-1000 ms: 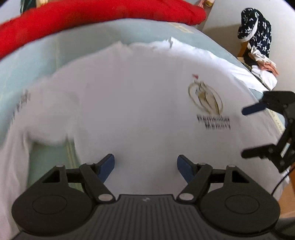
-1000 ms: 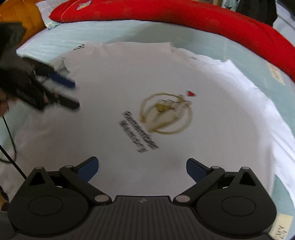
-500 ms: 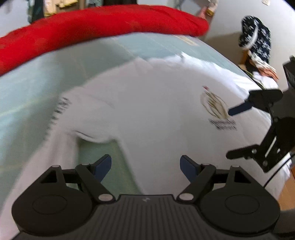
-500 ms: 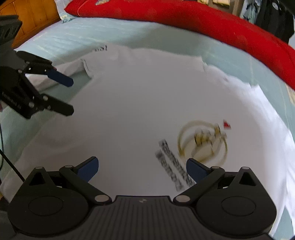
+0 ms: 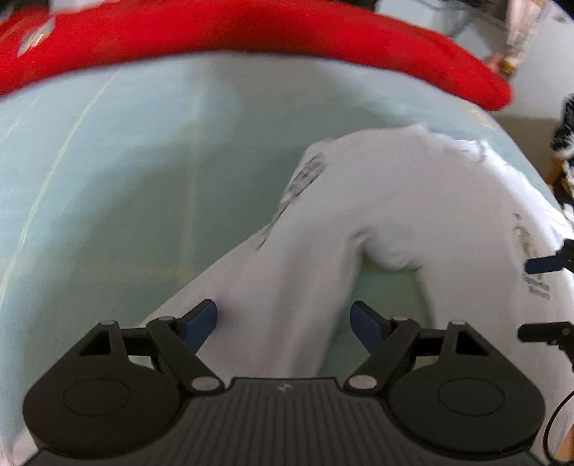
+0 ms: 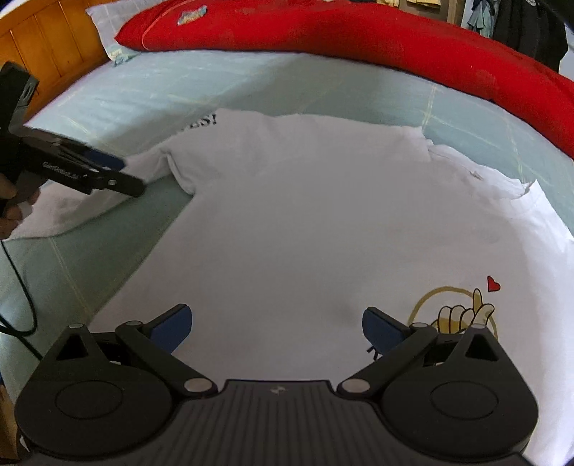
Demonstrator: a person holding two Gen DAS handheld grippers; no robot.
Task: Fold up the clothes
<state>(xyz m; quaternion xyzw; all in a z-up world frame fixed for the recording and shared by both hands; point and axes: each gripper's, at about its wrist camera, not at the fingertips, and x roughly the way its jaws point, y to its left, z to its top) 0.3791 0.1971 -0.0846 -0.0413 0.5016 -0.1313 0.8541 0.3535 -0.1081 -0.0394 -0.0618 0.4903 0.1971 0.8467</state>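
A white T-shirt lies spread flat on a pale green bedsheet, with a yellow hand-and-heart print on its chest. Its left sleeve stretches out sideways. My left gripper hovers open over that sleeve, the cloth lying between its blue pads without being pinched. In the right wrist view the left gripper shows at the sleeve's edge. My right gripper stands open above the shirt's body beside the print, with nothing held. Its fingers show at the right edge of the left wrist view.
A long red pillow runs along the far side of the bed. A wooden headboard and a pale pillow sit at the far left. A cable trails from the left gripper. Dark clothes hang at the back right.
My left gripper has swept left from the shirt's chest to its sleeve, rolling as it went. My right gripper has slid left, so the print now sits at its right.
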